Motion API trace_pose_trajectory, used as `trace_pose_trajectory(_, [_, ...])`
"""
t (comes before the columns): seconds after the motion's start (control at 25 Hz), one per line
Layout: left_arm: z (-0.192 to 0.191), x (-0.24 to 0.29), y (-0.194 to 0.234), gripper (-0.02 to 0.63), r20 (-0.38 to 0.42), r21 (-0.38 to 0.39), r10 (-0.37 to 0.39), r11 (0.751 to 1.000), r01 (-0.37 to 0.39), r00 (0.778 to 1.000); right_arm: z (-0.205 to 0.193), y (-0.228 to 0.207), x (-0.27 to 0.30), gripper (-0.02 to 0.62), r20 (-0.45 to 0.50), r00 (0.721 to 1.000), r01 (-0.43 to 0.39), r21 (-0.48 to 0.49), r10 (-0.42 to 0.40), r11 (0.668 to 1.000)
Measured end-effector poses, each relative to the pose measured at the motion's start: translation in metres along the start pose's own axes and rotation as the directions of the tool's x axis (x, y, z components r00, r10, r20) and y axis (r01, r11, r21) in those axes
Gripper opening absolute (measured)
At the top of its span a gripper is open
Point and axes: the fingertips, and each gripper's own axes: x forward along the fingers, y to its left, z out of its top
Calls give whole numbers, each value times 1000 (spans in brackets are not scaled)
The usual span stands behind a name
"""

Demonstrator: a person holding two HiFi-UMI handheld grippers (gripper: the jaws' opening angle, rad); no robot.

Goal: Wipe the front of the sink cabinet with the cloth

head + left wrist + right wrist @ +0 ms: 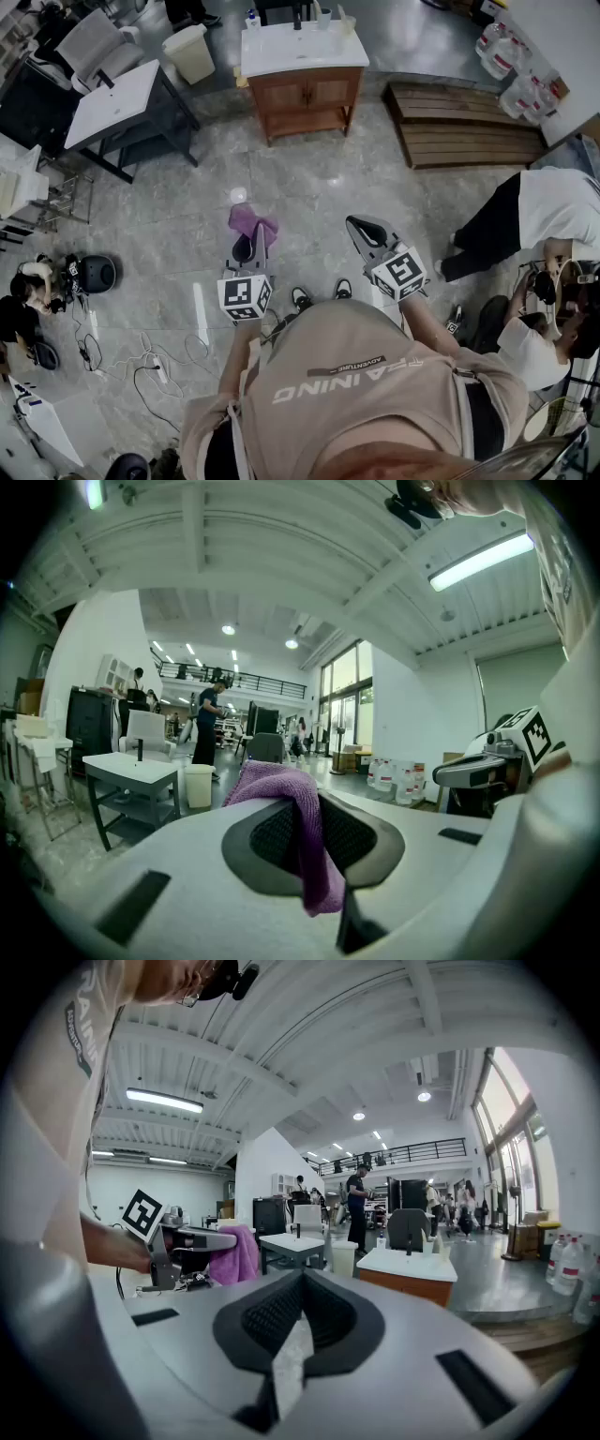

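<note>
Head view: grey floor [309, 187], sink cabinet [305, 94] standing well beyond the cloth [251, 223].

Beige shirt [375, 394]; white left claw [252, 240], right claw [356, 227]

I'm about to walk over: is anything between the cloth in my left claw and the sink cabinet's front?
Nothing visible does. Only bare floor lies between the purple cloth, clamped in the left claw, and the sink cabinet front; the white-topped table stands off to the left.
</note>
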Motion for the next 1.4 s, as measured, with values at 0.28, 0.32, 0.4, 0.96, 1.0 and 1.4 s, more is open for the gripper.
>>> trace_pose_trajectory(0.28, [5,5,-14,37,5,5,-36,999,36,999,4,-5,6,11,10,1000,-4,-7,5,1000])
trace_pose_trajectory(0.32, [3,5,-15,37,1,2,-37,999,37,999,0,-2,6,11,3,1000,-7,-8,7,1000])
trace_pose_trajectory(0.4, [-1,4,-17,37,-9,-1,-42,999,42,999,-4,2,4,11,3,1000,-18,7,17,1000])
trace_pose_trajectory(0.96, [4,6,-10,37,17,-4,-75,997,75,997,-12,15,1,11,-29,999,-32,-4,32,999])
trace_pose_trajectory(1.0, [3,4,-7,37,17,-8,-76,997,76,997,-12,17,4,11,-31,999,-33,0,33,999])
trace_pose_trajectory(1.4, [-11,-7,25,37,22,-66,-100,993,101,995,18,32,45,11,10,1000,2,-15,-2,1000])
